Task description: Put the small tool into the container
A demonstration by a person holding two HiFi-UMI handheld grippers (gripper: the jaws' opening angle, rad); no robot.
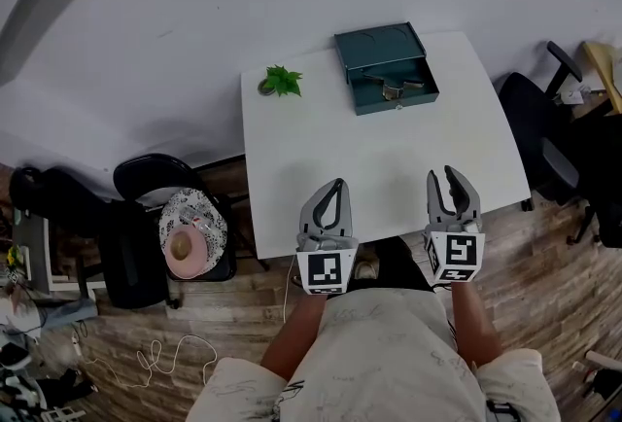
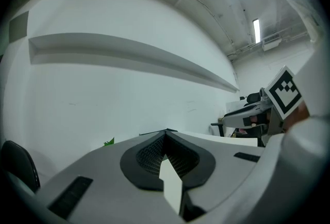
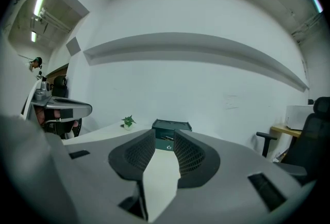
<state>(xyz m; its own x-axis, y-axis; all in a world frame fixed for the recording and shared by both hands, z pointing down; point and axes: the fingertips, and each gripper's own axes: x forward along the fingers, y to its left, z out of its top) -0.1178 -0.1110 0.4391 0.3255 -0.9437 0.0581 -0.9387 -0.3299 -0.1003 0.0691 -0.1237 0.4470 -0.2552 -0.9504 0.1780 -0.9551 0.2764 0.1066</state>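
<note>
A dark green metal box (image 1: 386, 66) stands open at the far side of the white table (image 1: 389, 148), its lid tipped back. A small metallic tool (image 1: 393, 90) lies inside it. In the right gripper view the box (image 3: 171, 126) shows straight ahead between the jaws. My left gripper (image 1: 339, 185) hangs over the table's near edge, shut and empty; its pads (image 2: 149, 153) meet at the tip. My right gripper (image 1: 452, 173) is level with it to the right, open with nothing in the gap. Both are far short of the box.
A small potted plant (image 1: 282, 80) sits at the table's far left corner. A black chair (image 1: 146, 187) holding a patterned hat (image 1: 191, 230) stands left of the table. A black office chair (image 1: 535, 133) stands to the right. A white wall lies beyond.
</note>
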